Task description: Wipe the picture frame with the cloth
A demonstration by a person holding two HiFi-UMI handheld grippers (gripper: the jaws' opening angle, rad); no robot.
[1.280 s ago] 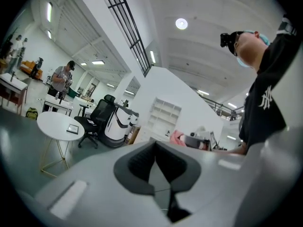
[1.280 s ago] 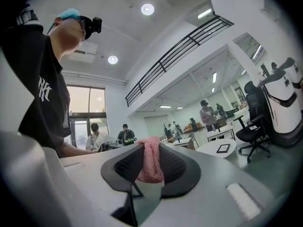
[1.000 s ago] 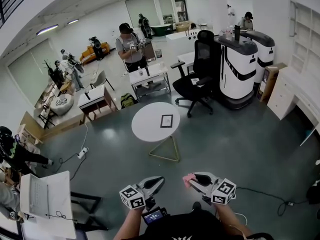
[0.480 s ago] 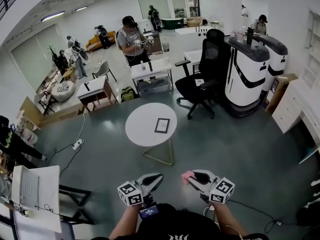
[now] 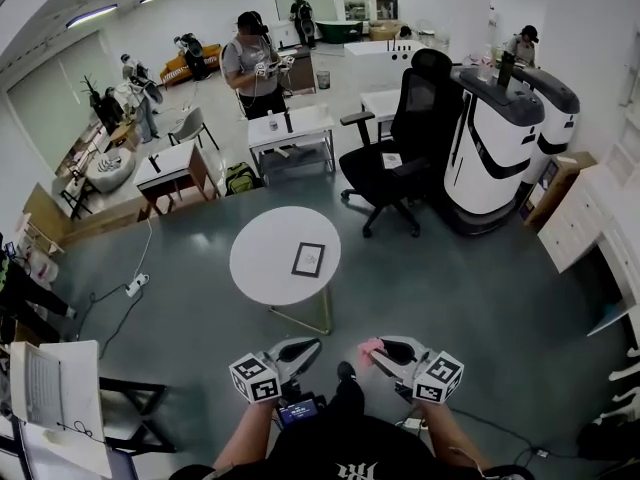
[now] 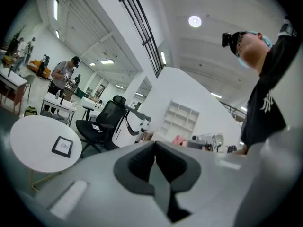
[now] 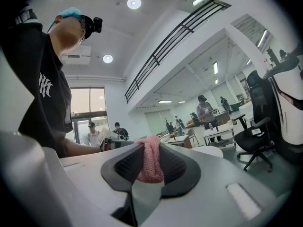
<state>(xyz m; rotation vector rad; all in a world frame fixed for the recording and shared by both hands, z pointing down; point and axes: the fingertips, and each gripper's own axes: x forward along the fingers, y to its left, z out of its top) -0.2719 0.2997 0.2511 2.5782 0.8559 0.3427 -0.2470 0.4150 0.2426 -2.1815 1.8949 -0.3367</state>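
A small black picture frame [image 5: 308, 259] [image 6: 62, 146] lies flat on the round white table [image 5: 262, 268] [image 6: 28, 138] ahead of me. My left gripper [image 5: 303, 347] [image 6: 154, 148] is held low in front of my body, short of the table, shut with nothing between its jaws. My right gripper [image 5: 384, 351] [image 7: 149, 157] hangs beside it, shut on a pink cloth [image 5: 370, 348] [image 7: 150, 161] that bulges out past the jaw tips. Each gripper points inward toward the other, and both are well clear of the frame.
A black office chair [image 5: 405, 133] and a large white-and-black machine [image 5: 495, 138] stand beyond the table at right. Desks [image 5: 290, 128] and several people fill the back. A white table with a laptop [image 5: 50, 393] sits at my near left. A cable runs across the floor [image 5: 140, 268].
The round table and its frame have drawn closer and shifted left in the head view as I walked forward. Both grippers kept their pose, the right still holding the cloth.
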